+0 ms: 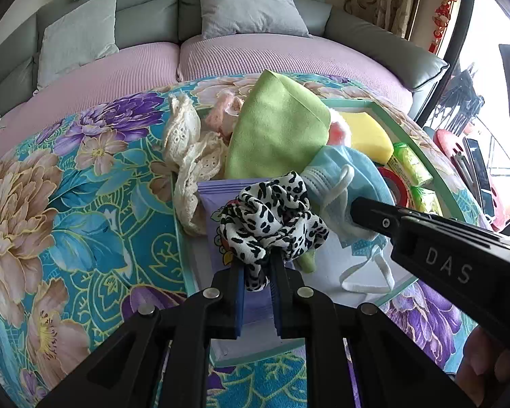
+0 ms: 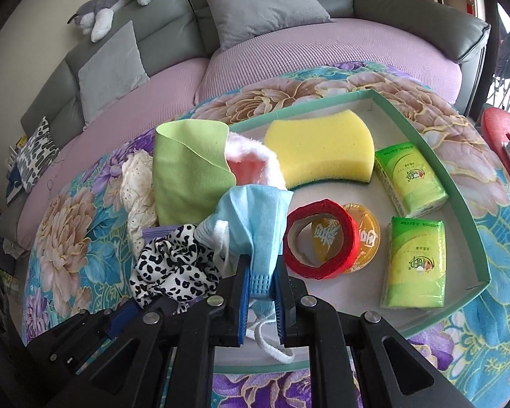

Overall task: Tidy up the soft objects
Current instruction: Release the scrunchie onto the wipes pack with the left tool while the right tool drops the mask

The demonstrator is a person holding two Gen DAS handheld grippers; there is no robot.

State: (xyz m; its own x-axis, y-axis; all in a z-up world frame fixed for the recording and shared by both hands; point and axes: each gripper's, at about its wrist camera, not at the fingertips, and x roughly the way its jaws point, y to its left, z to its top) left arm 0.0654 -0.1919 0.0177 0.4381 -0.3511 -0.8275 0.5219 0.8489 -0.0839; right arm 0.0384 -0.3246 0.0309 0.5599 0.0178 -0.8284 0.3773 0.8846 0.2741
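Left gripper [image 1: 258, 272] clenched on leopard scrunchie [image 1: 272, 217], right gripper [image 2: 261, 289] clenched on blue mask [image 2: 258, 217]. Lower both clear inside tray [image 2: 421, 142] near-left corner before releasing.

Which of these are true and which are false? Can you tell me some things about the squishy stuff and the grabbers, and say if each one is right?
1. The left gripper is pinching the spotted scrunchie. True.
2. The right gripper is holding the yellow sponge. False: it is shut on the blue face mask; the sponge lies untouched in the tray.
3. Two green tissue packs lie in the tray. True.
4. The red tape roll sits on the sofa. False: it is in the tray, beside the mask.
5. A plush toy lies on top of the sofa back. True.
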